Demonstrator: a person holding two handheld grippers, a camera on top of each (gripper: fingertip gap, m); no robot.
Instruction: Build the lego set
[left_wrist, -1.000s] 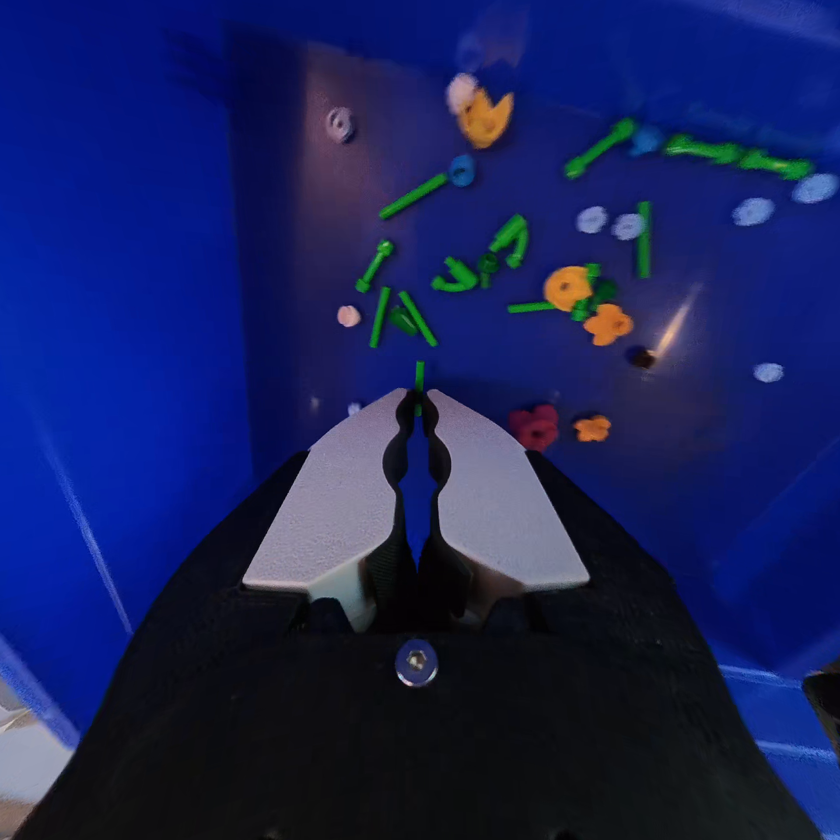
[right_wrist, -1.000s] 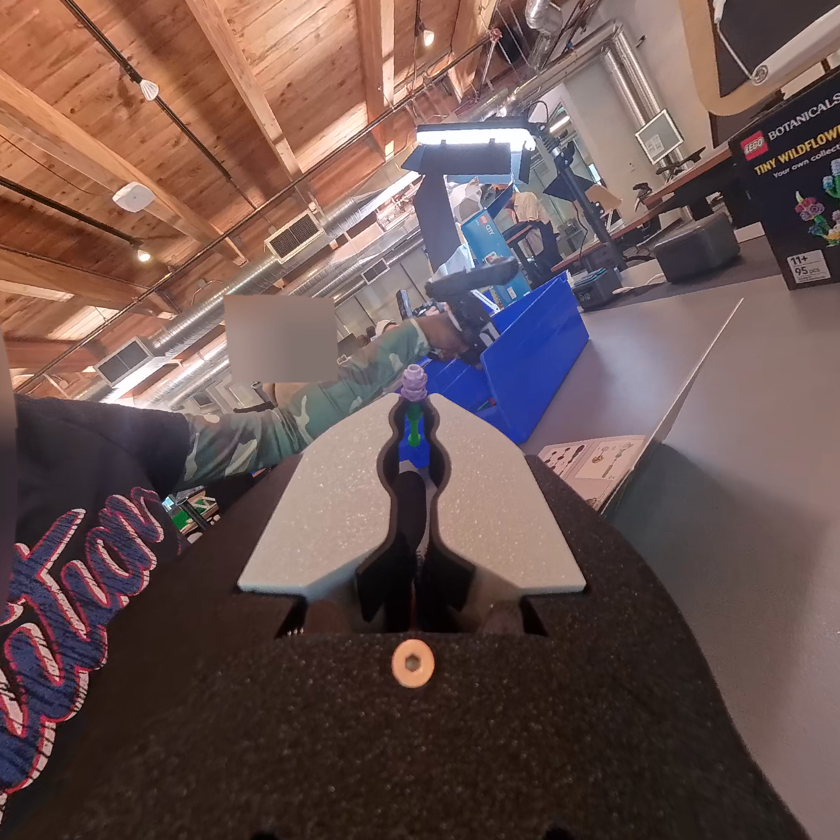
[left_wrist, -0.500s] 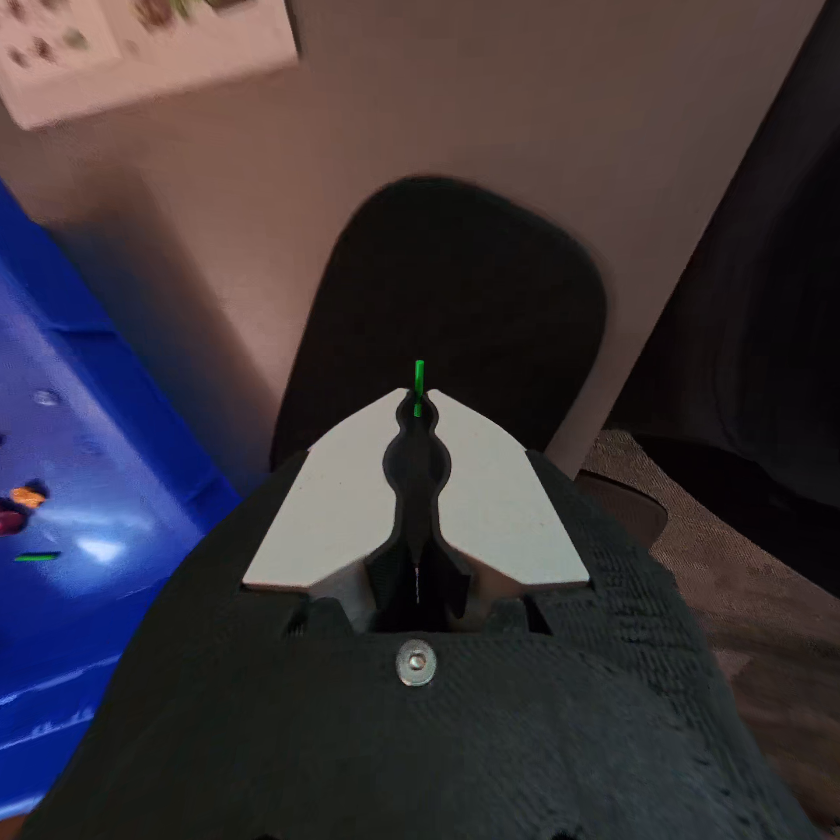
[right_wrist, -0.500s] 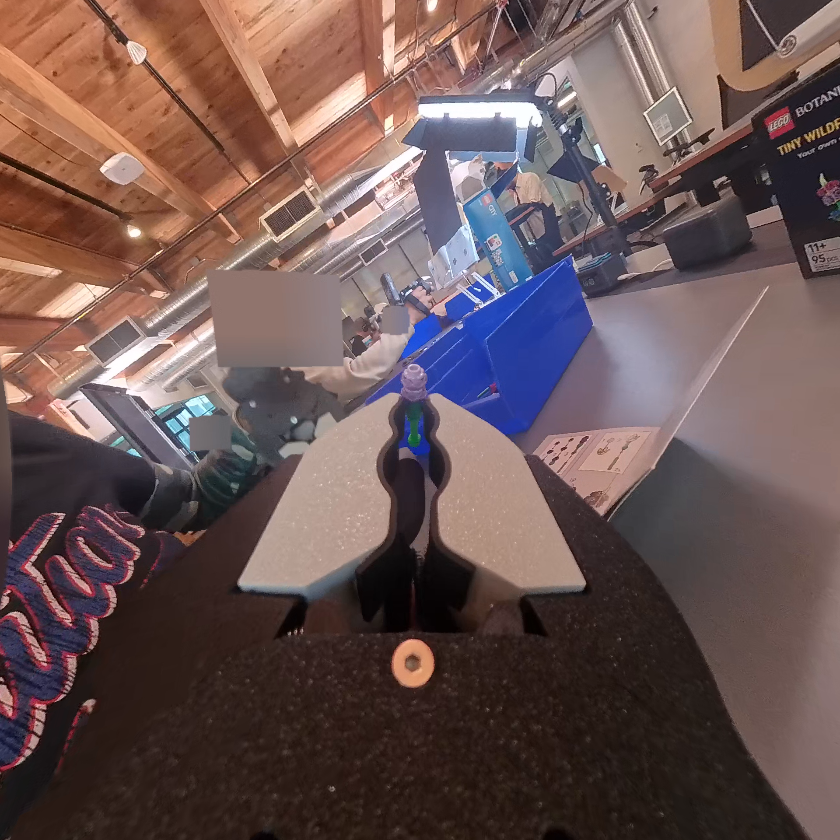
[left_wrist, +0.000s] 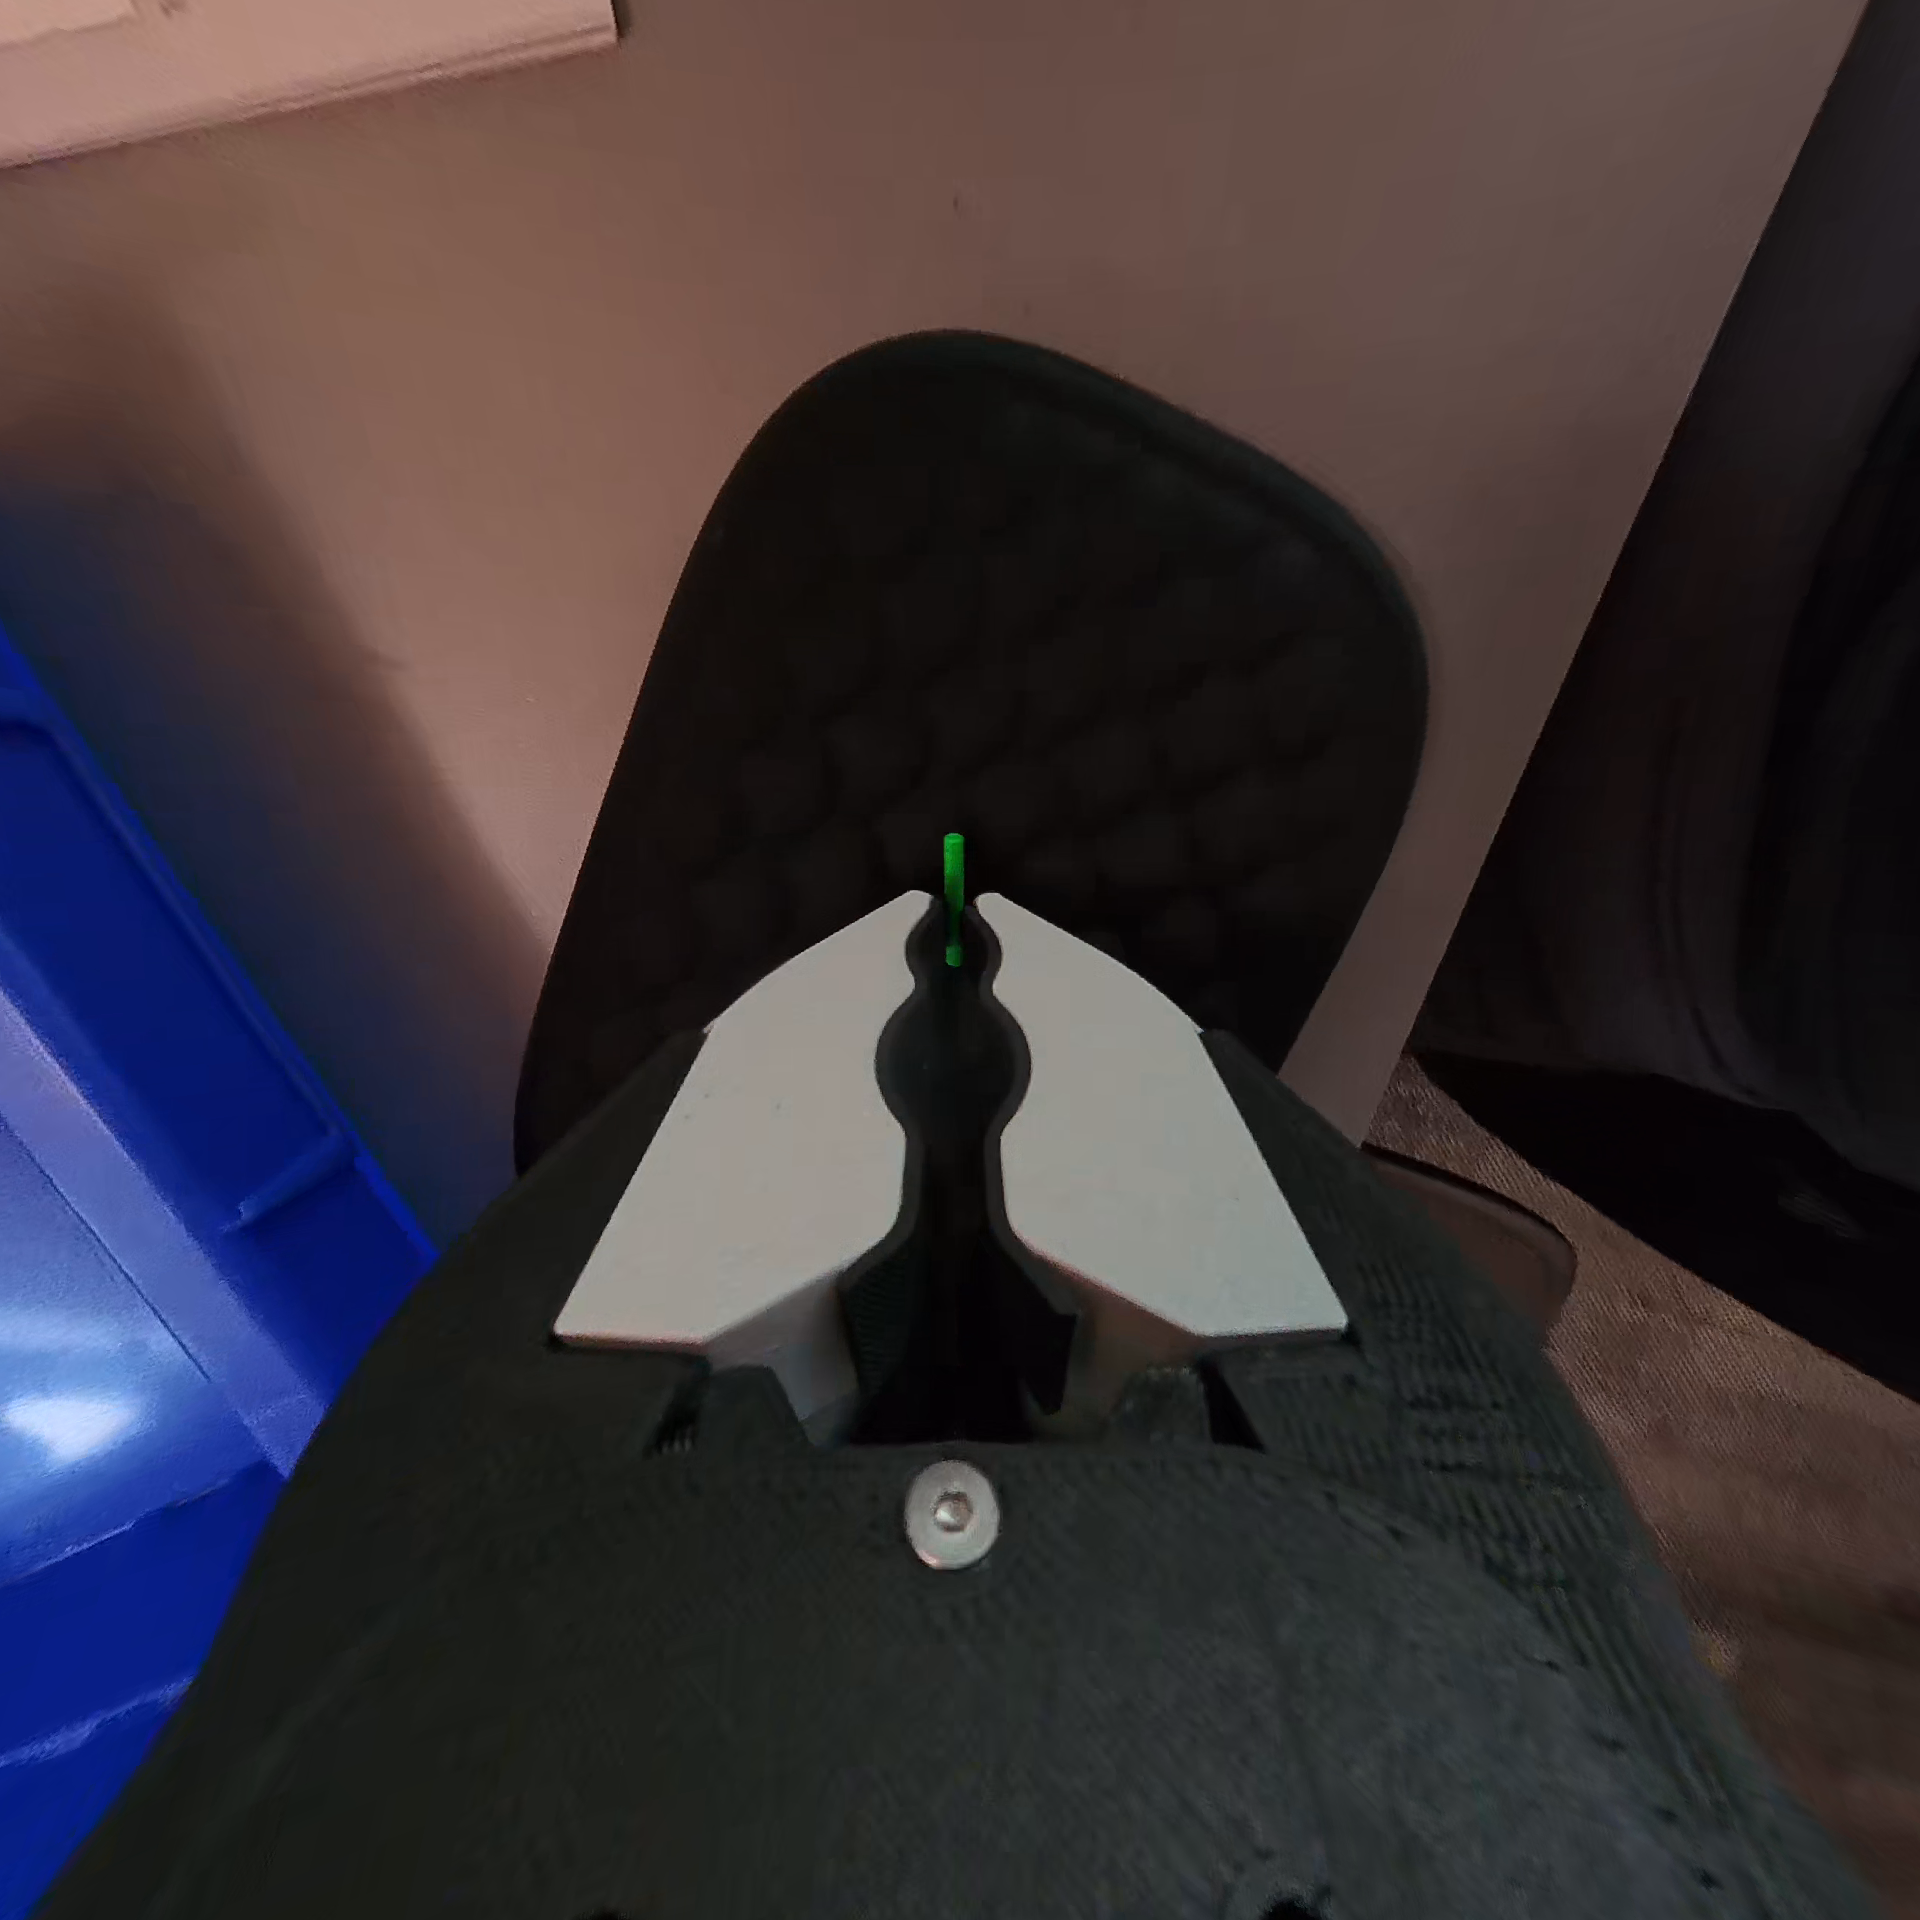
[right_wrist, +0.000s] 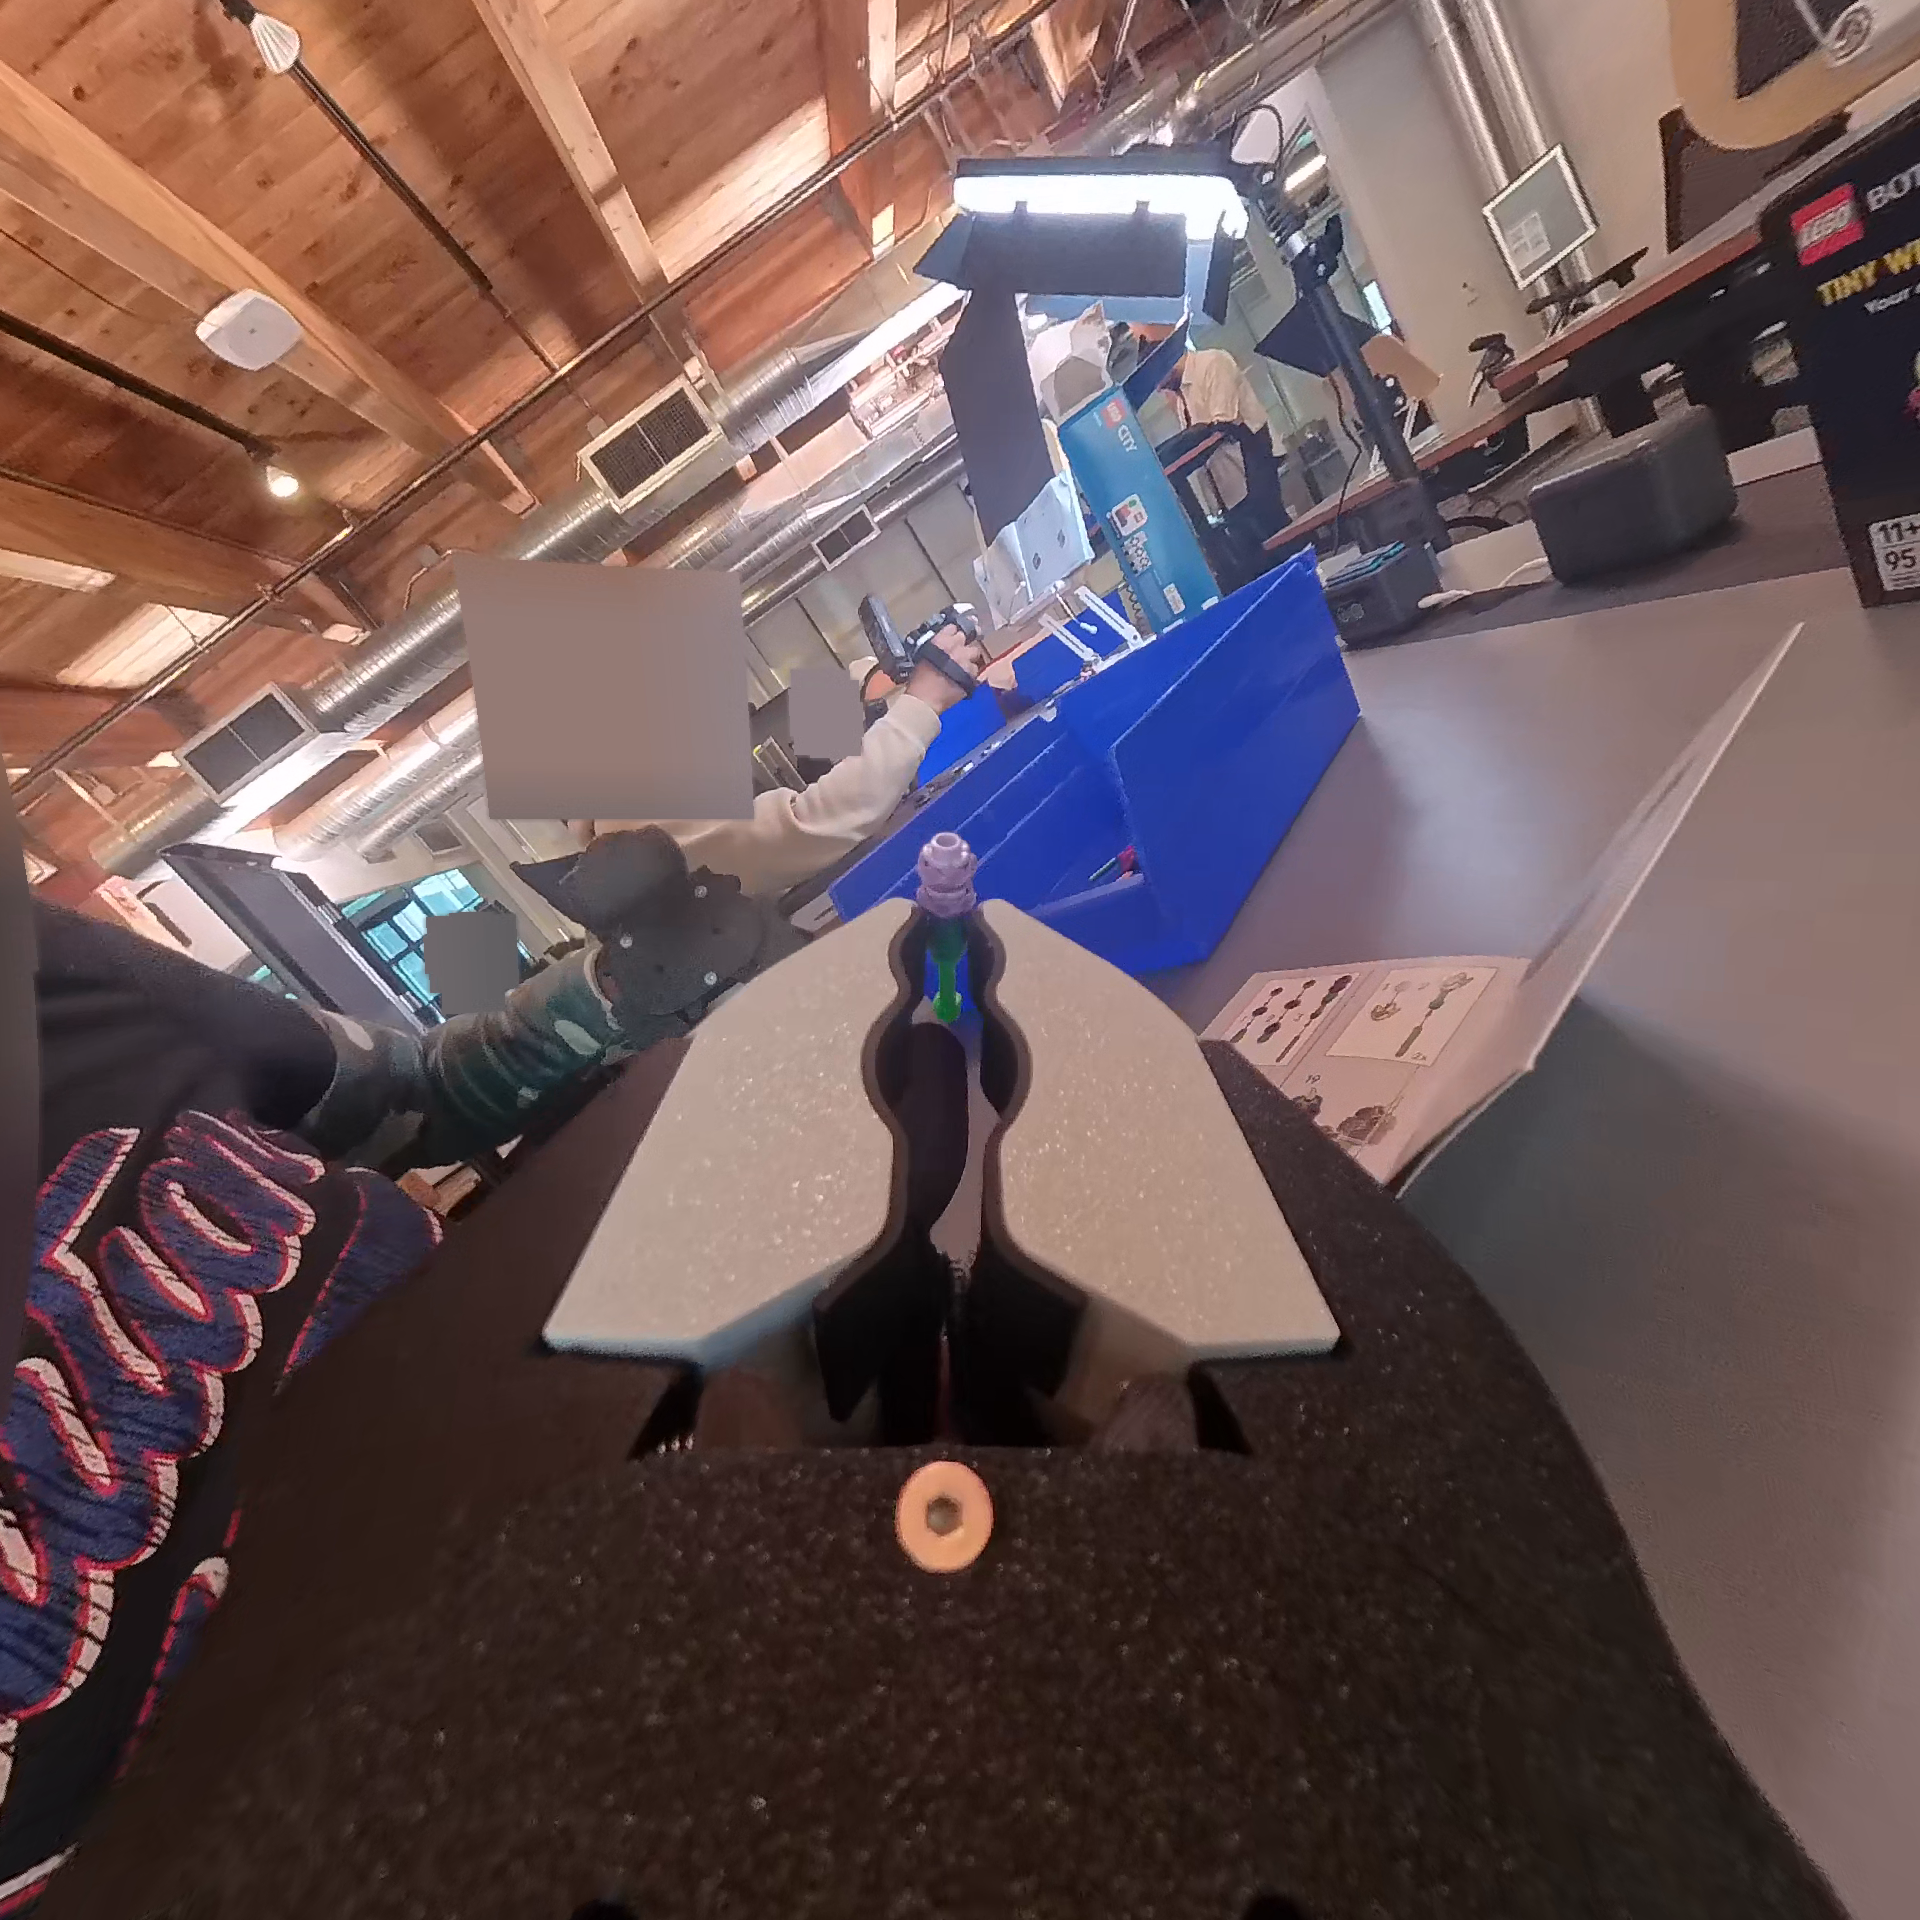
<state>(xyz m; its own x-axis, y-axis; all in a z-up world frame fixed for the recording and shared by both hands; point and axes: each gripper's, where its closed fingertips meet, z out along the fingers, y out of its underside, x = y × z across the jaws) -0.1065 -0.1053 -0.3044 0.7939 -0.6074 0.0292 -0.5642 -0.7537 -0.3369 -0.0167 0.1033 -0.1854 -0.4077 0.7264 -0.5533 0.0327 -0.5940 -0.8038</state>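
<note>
My left gripper (left_wrist: 951, 906) is shut on a thin green rod (left_wrist: 952, 869) that sticks out past its tips. It is held in the air in front of the black body of the other gripper (left_wrist: 997, 665). My right gripper (right_wrist: 948, 906) is shut on a small flower stem: a green stalk (right_wrist: 945, 971) between the jaws and lilac round pieces (right_wrist: 947, 871) stacked above the tips. The left gripper shows in the right wrist view (right_wrist: 665, 935) at the left, held by a hand in a camouflage sleeve.
A blue bin (right_wrist: 1205, 769) stands on the grey table (right_wrist: 1662, 935); its edge is at the left in the left wrist view (left_wrist: 125, 1039). An open instruction booklet (right_wrist: 1382, 1029) lies to my right. A dark set box (right_wrist: 1860, 364) stands at the far right. Another person sits behind the bin. One gripper's finger ends stand about 25 centimeters off the other's.
My left gripper has come up out of the blue bin with the green rod and swung over in front of the right gripper. The right gripper has tilted slightly, still holding the stem.
</note>
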